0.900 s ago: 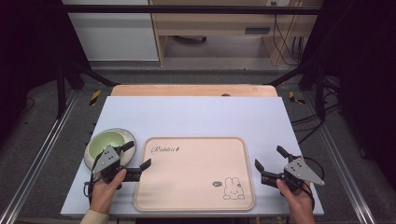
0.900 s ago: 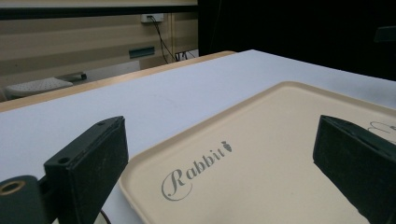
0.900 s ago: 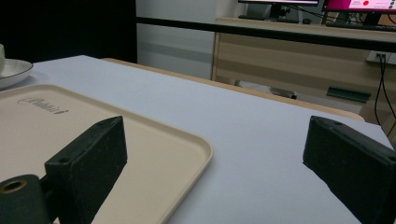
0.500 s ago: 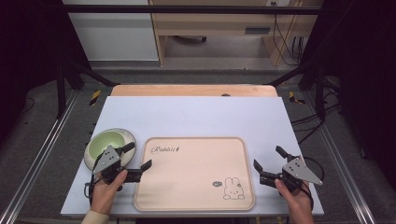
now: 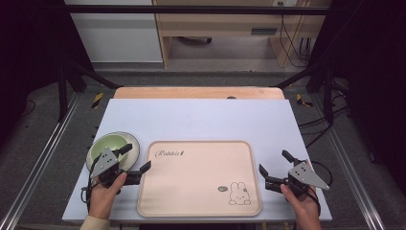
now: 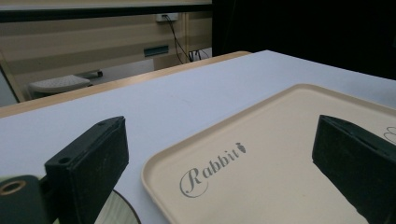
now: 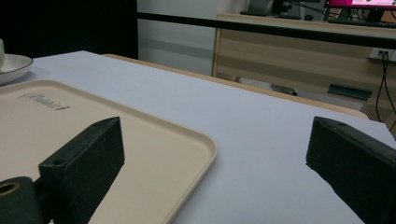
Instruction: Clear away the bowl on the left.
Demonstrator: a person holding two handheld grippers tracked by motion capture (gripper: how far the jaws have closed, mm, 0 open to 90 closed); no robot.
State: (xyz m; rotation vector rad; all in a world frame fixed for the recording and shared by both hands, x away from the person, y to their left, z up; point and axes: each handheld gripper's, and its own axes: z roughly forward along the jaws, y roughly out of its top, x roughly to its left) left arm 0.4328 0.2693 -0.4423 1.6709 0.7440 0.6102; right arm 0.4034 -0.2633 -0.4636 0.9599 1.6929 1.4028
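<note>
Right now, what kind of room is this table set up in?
Probably a lab or office workspace rigged for recording. A black metal frame stands around the table, cables hang by a wooden desk behind it, and a monitor sits on that desk.

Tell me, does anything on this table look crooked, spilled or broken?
Nothing stands out. The tray lies flat and square to the table, with no spill seen on it. The bowl sits upright beside the tray. Both grippers, left and right, are open.

Script "Rabbit" printed on beige tray (image 5: 201, 177) (small carrot mark after word).
</note>
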